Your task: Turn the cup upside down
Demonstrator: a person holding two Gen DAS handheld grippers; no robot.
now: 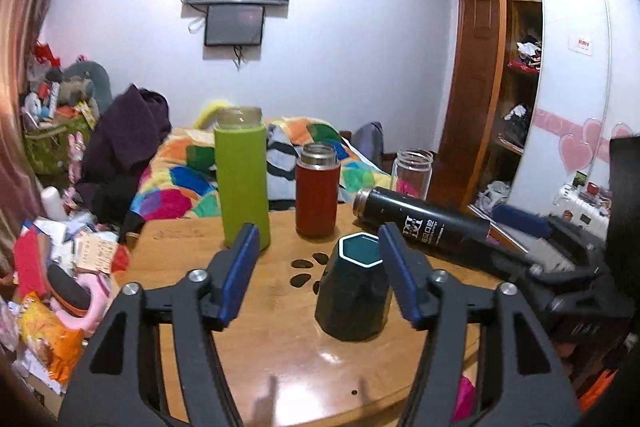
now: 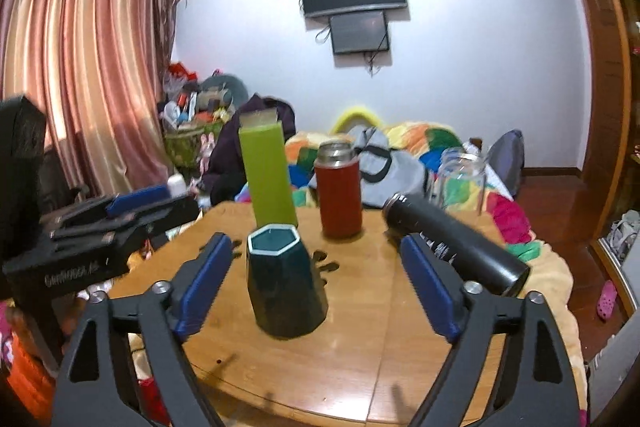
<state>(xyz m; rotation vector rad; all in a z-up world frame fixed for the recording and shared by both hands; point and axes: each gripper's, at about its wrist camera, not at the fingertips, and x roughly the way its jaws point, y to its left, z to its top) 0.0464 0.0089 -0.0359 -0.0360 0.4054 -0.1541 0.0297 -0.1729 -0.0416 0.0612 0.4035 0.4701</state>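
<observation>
A dark teal faceted cup (image 1: 354, 291) with a hexagonal top face stands on the round wooden table (image 1: 260, 347); it also shows in the right wrist view (image 2: 284, 283). It is wider at the bottom. My left gripper (image 1: 316, 267) is open and empty, its right blue pad (image 1: 400, 283) close beside the cup. My right gripper (image 2: 316, 271) is open and empty, with the cup between its fingers but nearer the left pad (image 2: 204, 283). Neither gripper touches the cup as far as I can tell.
A tall green bottle (image 1: 242, 179), a red flask (image 1: 316, 191) and a clear glass jar (image 1: 412, 171) stand at the table's far side. A black flask (image 1: 424, 223) lies on its side at the right. A cluttered bed is behind the table.
</observation>
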